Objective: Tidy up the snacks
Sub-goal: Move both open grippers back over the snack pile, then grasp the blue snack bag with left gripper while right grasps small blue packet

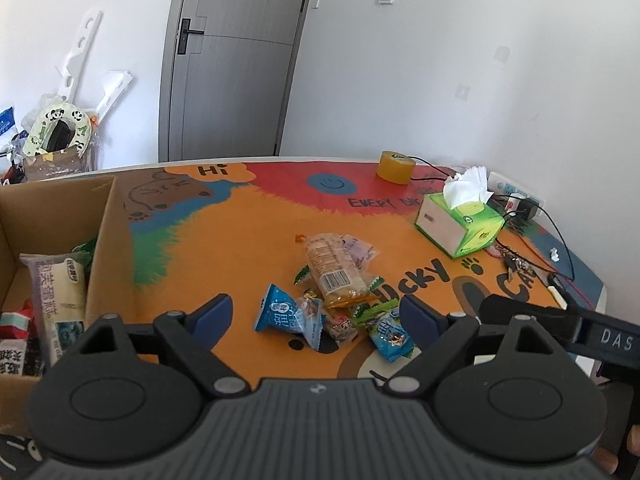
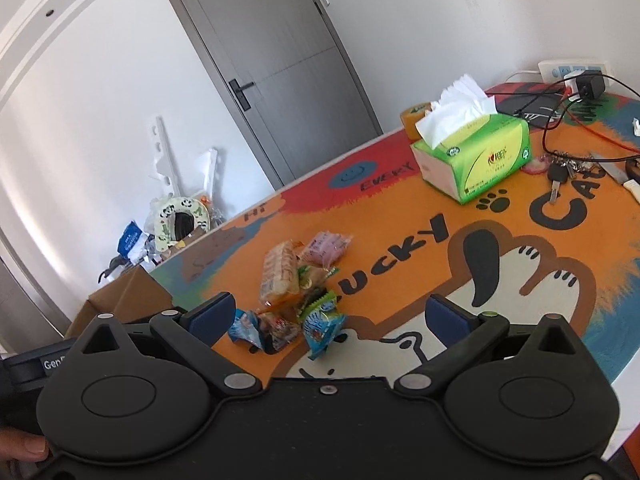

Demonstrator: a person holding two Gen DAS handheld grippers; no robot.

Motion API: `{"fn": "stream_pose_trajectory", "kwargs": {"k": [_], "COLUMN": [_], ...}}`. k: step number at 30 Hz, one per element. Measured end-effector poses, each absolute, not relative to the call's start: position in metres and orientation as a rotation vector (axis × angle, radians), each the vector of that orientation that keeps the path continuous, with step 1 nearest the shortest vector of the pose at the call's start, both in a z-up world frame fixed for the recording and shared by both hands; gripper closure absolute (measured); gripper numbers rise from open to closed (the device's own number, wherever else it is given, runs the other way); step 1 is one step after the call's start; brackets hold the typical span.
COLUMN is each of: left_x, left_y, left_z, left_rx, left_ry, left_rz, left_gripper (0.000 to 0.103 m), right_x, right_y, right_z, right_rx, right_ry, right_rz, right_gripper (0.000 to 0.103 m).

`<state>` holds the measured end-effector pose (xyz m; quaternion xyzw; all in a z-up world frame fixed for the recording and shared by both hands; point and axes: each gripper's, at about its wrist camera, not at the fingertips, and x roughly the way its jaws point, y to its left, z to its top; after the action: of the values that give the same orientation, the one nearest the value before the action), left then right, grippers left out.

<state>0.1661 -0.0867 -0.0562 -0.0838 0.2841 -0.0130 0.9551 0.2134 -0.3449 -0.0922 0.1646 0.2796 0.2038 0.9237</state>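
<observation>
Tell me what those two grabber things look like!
Both look alike. The left gripper and right gripper are black plastic, with two round discs side by side, silver rivets on the linkage arms, and blue pads on the fingers. The left one's body is ribbed dark grey. From the left camera, the right gripper's side shows white letters "DAS". No sleeves show.

Box (image 1: 60, 216) cut off by the left edge, its packets (image 1: 60, 296) partly hidden behind the near wall; bottom snacks in the pile (image 1: 336, 304) buried under others; print on wrappers too small to read; keys (image 2: 560, 172) far right blurred
</observation>
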Motion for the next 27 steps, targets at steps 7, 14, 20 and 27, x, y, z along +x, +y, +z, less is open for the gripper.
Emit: {"fn": "stream_pose_trajectory", "kwargs": {"k": [7,14,20,27], "left_x": [0.182,0.201,0.217,0.233], "left_y": [-0.088,-0.088,-0.088,-0.082], "left_z": [-0.066,-0.079,-0.096,-0.111], "left_rx": [-0.15,-0.154,-0.162,-0.176], "left_ry": [0.601,0.636,0.676,0.7], "left_rz": [0.0,0.013,0.017,0.056], "left_gripper": [0.014,0.025,0.04,0.043], "right_x": [0.229,0.243,0.253,0.262], "right_y": [-0.341,-0.337,-0.336,-0.33], "right_z": [-0.105,-0.117,-0.127,-0.133], "right_rx": [0.348,0.355,0.367,0.374], "right_ry": [0.607,0.64,0.666,0.689], "right_rz": [0.433,0.44,0.442,0.458], "right_gripper": [0.0,0.0,0.001,0.001]}}
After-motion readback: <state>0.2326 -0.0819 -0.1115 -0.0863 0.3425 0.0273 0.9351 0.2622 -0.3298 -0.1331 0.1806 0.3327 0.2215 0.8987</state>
